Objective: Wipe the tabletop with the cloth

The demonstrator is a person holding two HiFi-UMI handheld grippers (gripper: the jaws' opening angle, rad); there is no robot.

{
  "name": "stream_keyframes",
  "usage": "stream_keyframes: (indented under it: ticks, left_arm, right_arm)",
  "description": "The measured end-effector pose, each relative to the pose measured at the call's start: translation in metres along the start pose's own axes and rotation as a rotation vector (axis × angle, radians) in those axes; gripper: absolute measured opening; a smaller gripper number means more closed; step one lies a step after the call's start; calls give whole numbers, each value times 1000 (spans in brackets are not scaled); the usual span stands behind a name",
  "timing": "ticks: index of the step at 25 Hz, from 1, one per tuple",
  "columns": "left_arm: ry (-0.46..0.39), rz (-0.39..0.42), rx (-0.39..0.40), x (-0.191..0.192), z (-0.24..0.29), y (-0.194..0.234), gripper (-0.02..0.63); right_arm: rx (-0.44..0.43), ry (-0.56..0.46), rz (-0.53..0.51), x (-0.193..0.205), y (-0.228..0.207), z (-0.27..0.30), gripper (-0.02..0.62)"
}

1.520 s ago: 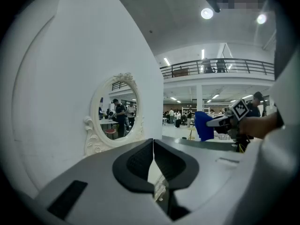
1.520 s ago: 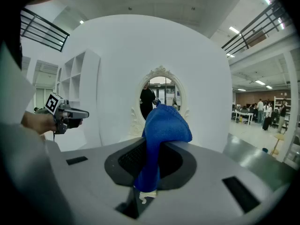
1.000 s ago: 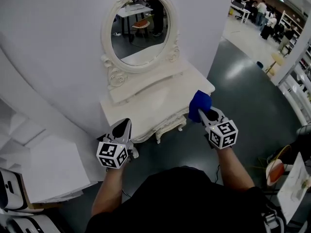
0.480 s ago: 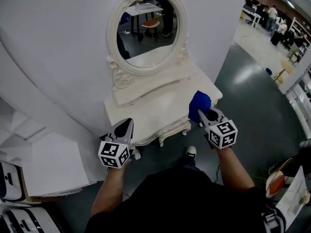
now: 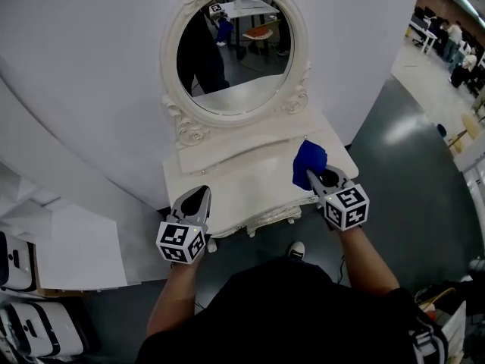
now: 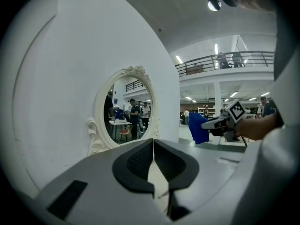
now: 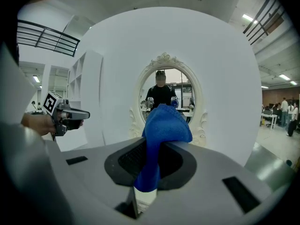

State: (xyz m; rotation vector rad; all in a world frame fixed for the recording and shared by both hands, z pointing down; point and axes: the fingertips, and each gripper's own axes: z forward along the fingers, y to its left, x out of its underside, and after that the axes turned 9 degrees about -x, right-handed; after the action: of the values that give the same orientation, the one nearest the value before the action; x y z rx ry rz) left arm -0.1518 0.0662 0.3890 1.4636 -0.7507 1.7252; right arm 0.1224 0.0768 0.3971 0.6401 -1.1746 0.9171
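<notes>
Right jaws: clamped on a bunched bright-blue terry cloth (image 7: 164,123). The right gripper (image 7: 150,161) pinches one fold, and the rest bulges up and forward past the tips.
Left jaws: pressed together with nothing between them. The left gripper (image 6: 153,158) is just riding along.
Cloth position: out ahead of the right gripper (image 5: 317,182), over the right end of the white carved dressing-table top (image 5: 242,180). It looks held just off the surface, though I can't be sure from where I'm standing.
Key relation: the tabletop lies below and to the left of the cloth, and its long side runs left to right in front of the person. So the stroke I'd expect is down, then sweeping left.
Nearer hand: the right one, plainly. The left gripper (image 5: 195,203) hangs at the front left edge, well apart from the cloth.
Backdrop: an oval white-framed mirror (image 5: 235,51) stands at the back of the top, so watch the reach.
Change: a second ago the cloth sat at the table's front right corner. Now the person has stepped in, the cloth is properly over the top, and a dark figure fills the mirror's left side.
</notes>
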Motion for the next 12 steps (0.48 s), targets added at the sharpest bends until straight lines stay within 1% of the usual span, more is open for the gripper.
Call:
stream_keyframes:
  ticks: [7, 12]
  left_arm:
    - [26, -17, -89, -7, 54, -12, 15]
    - [35, -20, -135, -14, 92, -26, 15]
  right_arm:
    - [-93, 19, -13, -8, -64, 33, 41]
    - [-147, 27, -16, -9, -107, 49, 41]
